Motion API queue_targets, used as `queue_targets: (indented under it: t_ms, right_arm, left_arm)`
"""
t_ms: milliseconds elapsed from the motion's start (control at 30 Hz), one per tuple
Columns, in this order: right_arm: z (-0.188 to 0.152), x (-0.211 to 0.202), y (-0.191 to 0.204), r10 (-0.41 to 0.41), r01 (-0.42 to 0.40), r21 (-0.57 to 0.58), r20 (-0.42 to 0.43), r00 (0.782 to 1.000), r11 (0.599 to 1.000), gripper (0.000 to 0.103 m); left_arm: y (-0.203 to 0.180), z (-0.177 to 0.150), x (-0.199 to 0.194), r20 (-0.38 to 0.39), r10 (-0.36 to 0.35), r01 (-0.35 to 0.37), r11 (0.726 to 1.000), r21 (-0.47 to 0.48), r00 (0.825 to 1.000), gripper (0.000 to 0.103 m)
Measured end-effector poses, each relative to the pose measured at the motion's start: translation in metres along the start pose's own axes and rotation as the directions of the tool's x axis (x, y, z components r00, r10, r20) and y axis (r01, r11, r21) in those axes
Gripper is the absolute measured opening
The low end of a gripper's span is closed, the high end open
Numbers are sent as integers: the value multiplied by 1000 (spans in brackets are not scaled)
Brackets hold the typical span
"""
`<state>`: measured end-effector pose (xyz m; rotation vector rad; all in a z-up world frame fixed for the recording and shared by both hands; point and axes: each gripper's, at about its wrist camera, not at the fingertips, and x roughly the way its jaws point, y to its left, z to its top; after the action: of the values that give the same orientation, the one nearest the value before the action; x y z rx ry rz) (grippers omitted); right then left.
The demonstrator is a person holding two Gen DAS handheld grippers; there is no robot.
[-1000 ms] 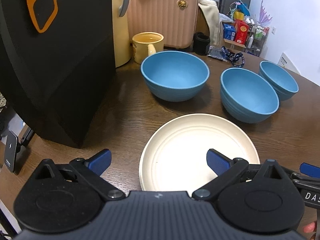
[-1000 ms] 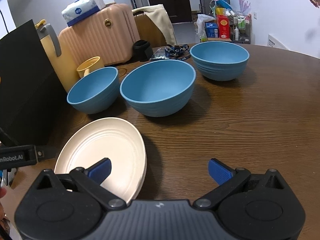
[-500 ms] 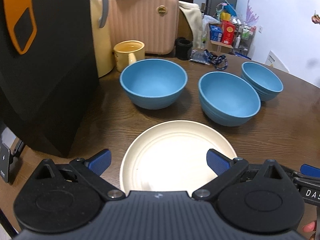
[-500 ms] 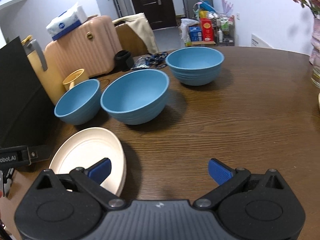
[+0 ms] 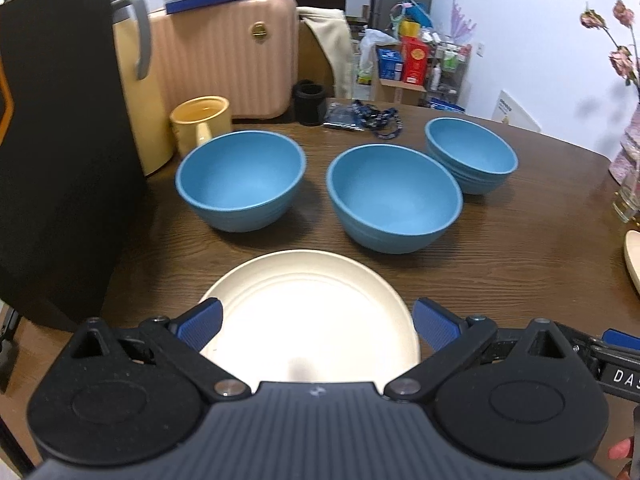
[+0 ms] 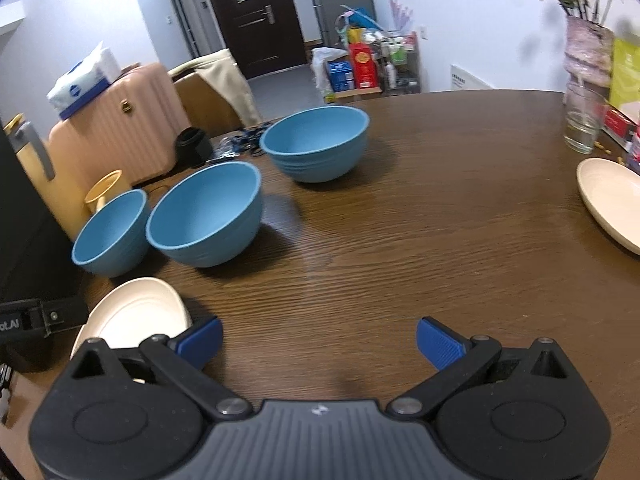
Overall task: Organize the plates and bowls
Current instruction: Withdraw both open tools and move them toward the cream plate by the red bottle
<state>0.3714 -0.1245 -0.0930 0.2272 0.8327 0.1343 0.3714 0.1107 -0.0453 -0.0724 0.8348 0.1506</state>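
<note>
Three blue bowls stand in a row on the brown table: left (image 5: 240, 180) (image 6: 110, 234), middle (image 5: 394, 196) (image 6: 206, 214), right (image 5: 472, 154) (image 6: 316, 142). A cream plate (image 5: 310, 312) (image 6: 134, 312) lies in front of them. My left gripper (image 5: 316, 326) is open and empty, hovering over the plate's near part. My right gripper (image 6: 318, 340) is open and empty over bare table, to the right of that plate. A second cream plate (image 6: 612, 196) (image 5: 632, 258) lies at the table's right edge.
A black box (image 5: 60, 160) stands at the left, with a yellow jug (image 5: 138, 96) and yellow mug (image 5: 200, 120) behind it. A pink suitcase (image 5: 228, 56), black cup (image 5: 308, 104) and lanyards (image 5: 364, 114) are at the back. A glass (image 6: 584, 118) and vase (image 6: 588, 46) stand far right.
Both grippers have pulled back and swung rightwards, so the bowls and near plate shifted left in view. The second plate and the vase came into view. Both stayed open.
</note>
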Motion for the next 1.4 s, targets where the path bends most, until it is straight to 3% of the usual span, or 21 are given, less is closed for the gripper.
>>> queue_targets:
  t_ms: [800, 1400]
  right_arm:
    - [26, -7, -113, -118, 111, 173, 28, 993, 979, 103]
    - [35, -14, -202, -189, 170, 316, 30, 981, 933, 103]
  left_arm:
    - [-112, 19, 8, -5, -113, 112, 987, 111, 994, 103]
    - [-207, 29, 24, -43, -181, 186, 961, 206, 983, 103]
